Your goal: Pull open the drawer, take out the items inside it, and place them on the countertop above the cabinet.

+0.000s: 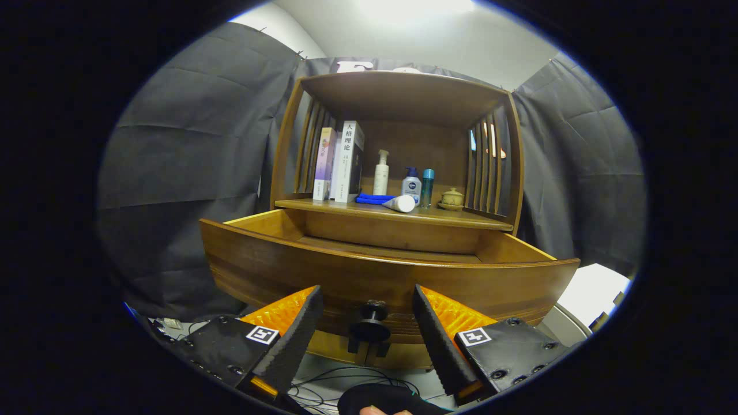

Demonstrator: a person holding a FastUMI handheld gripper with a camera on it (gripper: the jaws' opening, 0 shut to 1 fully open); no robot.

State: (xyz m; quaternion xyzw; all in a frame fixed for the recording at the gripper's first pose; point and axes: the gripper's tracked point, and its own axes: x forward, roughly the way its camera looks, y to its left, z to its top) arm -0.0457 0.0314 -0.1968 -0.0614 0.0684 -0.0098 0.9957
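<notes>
My gripper [367, 311] is spread wide, its fingers flanking the knob [371, 324] without touching. The drawer [380, 274] is pulled out toward me, its curved front edge just beyond. Farther, the counter [438, 216] carries books [340, 164], bottles [403, 181].

A cloth-walled recording booth [190, 173] (home-like wooden cabinet [398, 104], books [340, 161], toiletries [410, 185]).

drawer [323, 271] – brown wood | knob [371, 323] – black | cloth [375, 199] blue | pump bottle [381, 173] white
</notes>
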